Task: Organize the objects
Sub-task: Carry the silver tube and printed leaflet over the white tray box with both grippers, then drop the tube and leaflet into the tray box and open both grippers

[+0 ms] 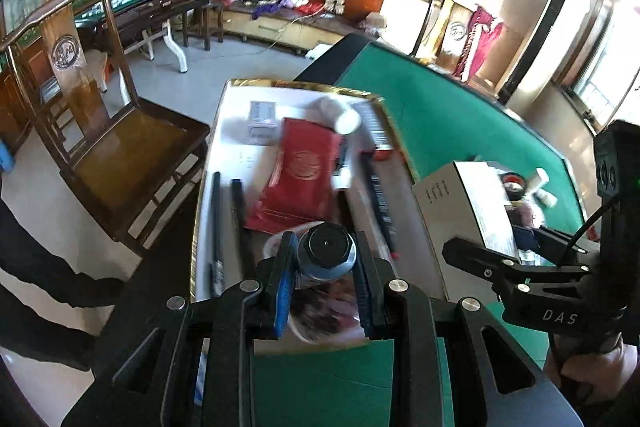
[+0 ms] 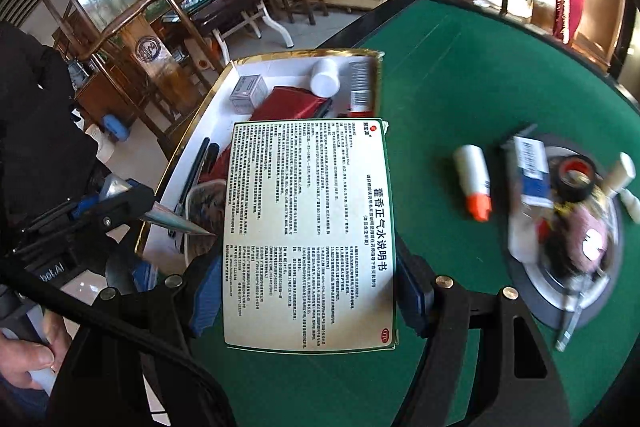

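Left wrist view is showing me the left tongs (image 1: 326,281) clenched on a small jar with a dark screw cap (image 1: 326,247); the blue pad and the black pad are pressing its sides, and its clear body is blurring below the cap. I am holding it above the near end of the white tray with the gold rim (image 1: 208,163), which is sitting on the green bench (image 1: 460,119) at its left edge. Inside the tray I am seeing a red envelope (image 1: 302,175), a small grey carton (image 1: 262,119), a white bottle lying on its side (image 1: 340,115), two dark pens (image 1: 224,211) along the left wall and a long dark strip (image 1: 380,203) to the right.

From the right wrist view, the right tongs (image 2: 308,293) are grasping a flat medicine box with a green border and a printed white face (image 2: 308,231), its long sides pinched between the blue pads. The box is hanging just beside the tray's (image 2: 192,131) right edge, partly covering its near end. Further right on the bench (image 2: 460,67) a round dark-rimmed plate (image 2: 536,307) is carrying a blurred heap with a roll of black tape (image 2: 576,175), and a white tube with an orange cap (image 2: 476,183) is lying between the box and the plate.
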A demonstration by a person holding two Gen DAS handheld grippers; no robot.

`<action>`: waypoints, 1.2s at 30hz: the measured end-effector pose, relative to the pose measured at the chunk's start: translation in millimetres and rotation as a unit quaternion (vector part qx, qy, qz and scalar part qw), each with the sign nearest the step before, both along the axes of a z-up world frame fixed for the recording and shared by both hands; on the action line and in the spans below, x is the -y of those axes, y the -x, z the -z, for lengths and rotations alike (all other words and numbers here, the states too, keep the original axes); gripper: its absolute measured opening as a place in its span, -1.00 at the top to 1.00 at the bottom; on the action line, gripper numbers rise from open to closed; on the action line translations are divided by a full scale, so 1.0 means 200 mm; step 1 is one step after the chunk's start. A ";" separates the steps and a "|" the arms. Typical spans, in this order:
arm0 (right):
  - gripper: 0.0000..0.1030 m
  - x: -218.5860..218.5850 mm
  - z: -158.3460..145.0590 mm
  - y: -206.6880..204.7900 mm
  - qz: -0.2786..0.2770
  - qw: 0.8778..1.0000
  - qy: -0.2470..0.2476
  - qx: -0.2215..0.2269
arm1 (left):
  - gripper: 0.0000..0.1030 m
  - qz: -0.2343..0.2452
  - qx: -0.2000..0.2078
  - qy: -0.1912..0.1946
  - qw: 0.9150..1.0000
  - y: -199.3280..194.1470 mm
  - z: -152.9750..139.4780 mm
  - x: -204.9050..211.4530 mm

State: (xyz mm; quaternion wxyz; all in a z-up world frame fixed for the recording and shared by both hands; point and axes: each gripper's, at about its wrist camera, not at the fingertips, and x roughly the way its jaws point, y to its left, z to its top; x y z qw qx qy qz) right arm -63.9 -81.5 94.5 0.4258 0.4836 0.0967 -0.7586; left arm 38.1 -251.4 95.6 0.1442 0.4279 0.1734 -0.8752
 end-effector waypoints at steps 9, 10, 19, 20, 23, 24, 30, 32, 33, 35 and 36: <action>-0.38 0.27 0.20 0.16 0.013 0.999 -0.041 0.034 | 0.56 -0.019 0.032 0.001 0.999 0.18 0.15 0.22; -0.38 0.29 0.21 0.18 0.014 0.998 -0.044 0.036 | 0.56 -0.018 0.037 0.001 0.999 0.20 0.16 0.24; -0.40 0.46 0.24 0.26 0.014 0.998 -0.062 0.010 | 0.56 -0.034 0.046 -0.023 0.998 0.26 0.21 0.32; -0.41 0.47 0.23 0.27 0.013 0.998 -0.065 0.002 | 0.55 -0.035 0.043 -0.028 0.998 0.26 0.21 0.32; -0.43 0.45 0.20 0.28 0.006 0.998 -0.070 -0.009 | 0.49 -0.039 0.043 -0.039 0.998 0.25 0.20 0.31; -0.43 0.42 0.18 0.28 0.006 0.998 -0.066 -0.012 | 0.46 -0.040 0.041 -0.041 0.997 0.24 0.20 0.30; -0.47 0.26 0.08 0.27 0.014 0.999 -0.032 -0.014 | 0.12 -0.036 0.025 -0.050 0.998 0.20 0.15 0.21; -0.47 0.17 0.04 0.26 0.020 1.000 -0.014 -0.015 | 0.11 -0.028 0.017 -0.057 0.998 0.20 0.12 0.15; -0.47 0.10 0.02 0.26 0.027 1.000 -0.002 -0.009 | 0.11 -0.023 0.018 -0.059 0.998 0.21 0.11 0.12; -0.47 -0.02 0.00 0.27 0.043 0.999 0.017 0.009 | 0.11 -0.009 0.014 -0.067 0.998 0.24 0.08 0.04; -0.47 -0.09 -0.01 0.28 0.053 0.998 0.026 0.015 | 0.11 0.001 0.012 -0.070 0.997 0.26 0.06 -0.01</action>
